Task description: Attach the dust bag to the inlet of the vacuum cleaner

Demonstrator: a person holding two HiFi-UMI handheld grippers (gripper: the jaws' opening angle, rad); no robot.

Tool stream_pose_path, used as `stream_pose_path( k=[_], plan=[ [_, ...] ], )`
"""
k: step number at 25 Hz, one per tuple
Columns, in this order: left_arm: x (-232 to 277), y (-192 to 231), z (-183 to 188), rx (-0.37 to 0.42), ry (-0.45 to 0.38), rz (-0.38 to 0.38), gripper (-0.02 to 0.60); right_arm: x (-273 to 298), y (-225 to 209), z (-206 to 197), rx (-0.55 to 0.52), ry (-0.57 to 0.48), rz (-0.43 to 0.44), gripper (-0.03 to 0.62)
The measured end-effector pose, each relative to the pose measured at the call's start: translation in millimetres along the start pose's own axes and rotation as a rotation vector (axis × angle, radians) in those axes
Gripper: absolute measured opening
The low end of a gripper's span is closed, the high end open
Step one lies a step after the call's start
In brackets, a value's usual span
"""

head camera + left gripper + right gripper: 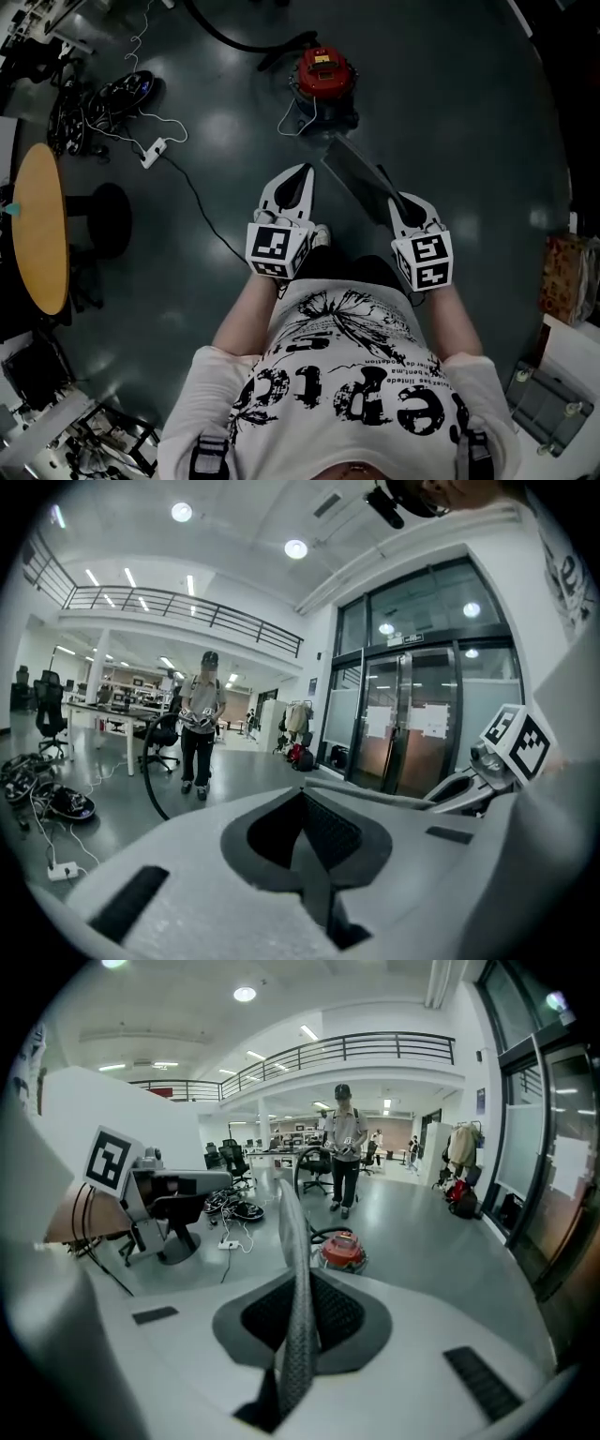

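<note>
Pinches a flat grey woven dust bag [356, 178] by one edge in the right tongs [300, 1283], clamped tight on it. Holds the bag thin side up, with most of it sticking out ahead toward the small round red vacuum cleaner [323, 80]. Seems a good way to carry: leads with the free end, likely the end meant for the machine. Holds the left tongs [302, 799] pressed together with nothing in them, just beside the bag but not touching it. Probably saves them for later, to steady the vacuum or help push the bag on. Stands well apart from the vacuum, down on the shiny dark floor [450, 112] with a black hose [234, 37] curling away near it. Cannot make out the inlet from here. Looks like an early step: bag in the tongs, not on the machine yet. Needs care near the white power strip [153, 152] and its thin cord, lying on the floor off to the left.
</note>
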State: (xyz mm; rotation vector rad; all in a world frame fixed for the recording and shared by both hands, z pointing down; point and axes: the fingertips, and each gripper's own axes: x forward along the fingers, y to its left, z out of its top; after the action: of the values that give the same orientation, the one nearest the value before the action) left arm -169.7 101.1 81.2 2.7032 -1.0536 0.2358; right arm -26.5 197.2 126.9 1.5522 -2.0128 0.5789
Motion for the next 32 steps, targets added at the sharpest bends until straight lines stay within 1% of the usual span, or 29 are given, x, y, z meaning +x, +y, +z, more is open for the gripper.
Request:
stream_pose_path(
  k=[2, 4, 7, 11, 16, 18, 20, 23, 26, 28, 30, 32],
  plan=[
    [22, 12, -3, -0.026, 0.017, 0.004, 0.002, 21, -14, 9, 0.000, 0.012, 0.013, 0.025],
    [43, 19, -8, -0.031, 0.040, 0.011, 0.002, 43, -30, 14, 0.002, 0.028, 0.028, 0.025],
    [69, 26, -19, -0.057, 0.067, 0.040, 0.002, 72, -52, 18, -0.004, 0.048, 0.065, 0.025],
    [98, 30, -28, -0.083, 0.078, 0.103, 0.002, 101, -79, 19, -0.032, 0.061, 0.137, 0.025],
    [139, 40, -31, -0.112, 0.052, 0.196, 0.002, 133, -119, 21, -0.089, 0.101, 0.209, 0.025],
    [154, 47, -40, -0.139, 0.051, 0.231, 0.002, 148, -135, 17, -0.108, 0.114, 0.230, 0.025],
    [170, 54, -51, -0.158, 0.063, 0.248, 0.002, 164, -149, 11, -0.120, 0.125, 0.242, 0.025],
    [196, 67, -56, -0.168, 0.075, 0.236, 0.002, 188, -159, 6, -0.140, 0.134, 0.240, 0.025],
    [219, 80, -66, -0.141, 0.073, 0.213, 0.002, 214, -157, -7, -0.155, 0.133, 0.254, 0.025],
    [242, 91, -85, -0.110, 0.064, 0.177, 0.002, 242, -159, -24, -0.197, 0.117, 0.283, 0.025],
    [271, 106, -113, -0.080, 0.056, 0.142, 0.002, 278, -163, -43, -0.264, 0.090, 0.326, 0.025],
    [297, 123, -143, -0.046, 0.048, 0.125, 0.002, 312, -167, -63, -0.311, 0.068, 0.372, 0.025]
  ],
)
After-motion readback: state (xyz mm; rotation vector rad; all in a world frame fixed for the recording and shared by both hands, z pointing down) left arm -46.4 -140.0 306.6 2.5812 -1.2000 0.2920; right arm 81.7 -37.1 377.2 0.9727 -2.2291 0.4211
